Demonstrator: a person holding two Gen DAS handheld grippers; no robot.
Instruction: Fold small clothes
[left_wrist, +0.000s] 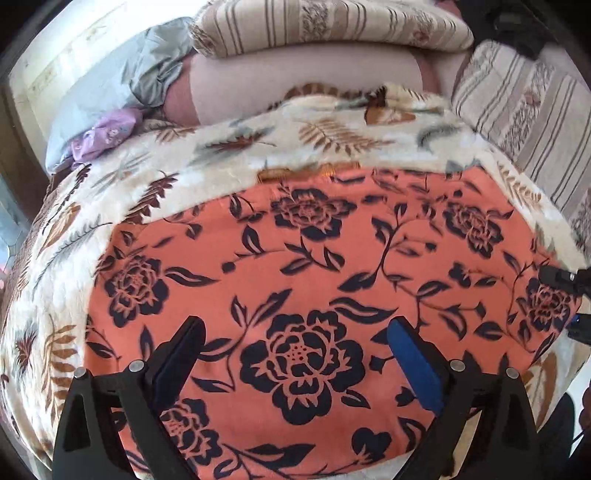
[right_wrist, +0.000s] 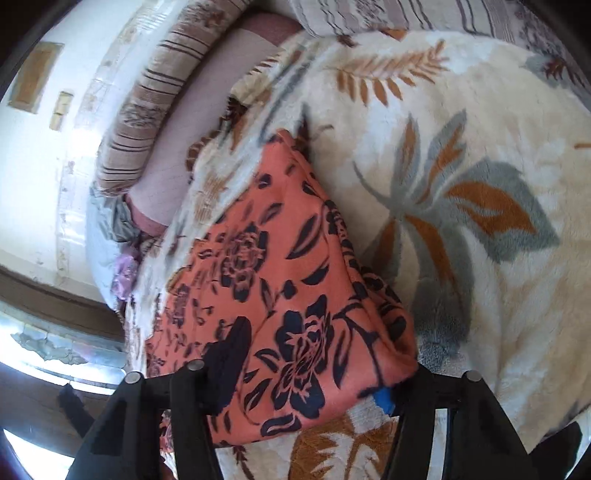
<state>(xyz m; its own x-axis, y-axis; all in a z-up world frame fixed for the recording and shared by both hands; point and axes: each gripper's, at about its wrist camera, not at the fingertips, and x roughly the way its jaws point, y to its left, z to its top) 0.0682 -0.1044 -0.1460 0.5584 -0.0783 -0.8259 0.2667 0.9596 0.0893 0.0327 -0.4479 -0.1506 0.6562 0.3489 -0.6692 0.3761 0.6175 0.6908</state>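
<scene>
An orange garment with a dark floral print (left_wrist: 295, 280) is spread flat on a leaf-patterned fleece blanket (left_wrist: 122, 192) covering a bed. The left tongs (left_wrist: 295, 354) are held wide open above its near part, nothing gripped. The right tongs (right_wrist: 314, 373) are seen part-open, with the garment's corner lying between the fingers, apparently not pinched. Striped cushions (left_wrist: 332, 26) lie beyond the tongs.

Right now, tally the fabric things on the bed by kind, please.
Orange floral garment: 1
Leaf-print fleece blanket: 1
Striped cushions: 2
Grey cloth: 1
Lilac cloth: 1
Total: 6
</scene>
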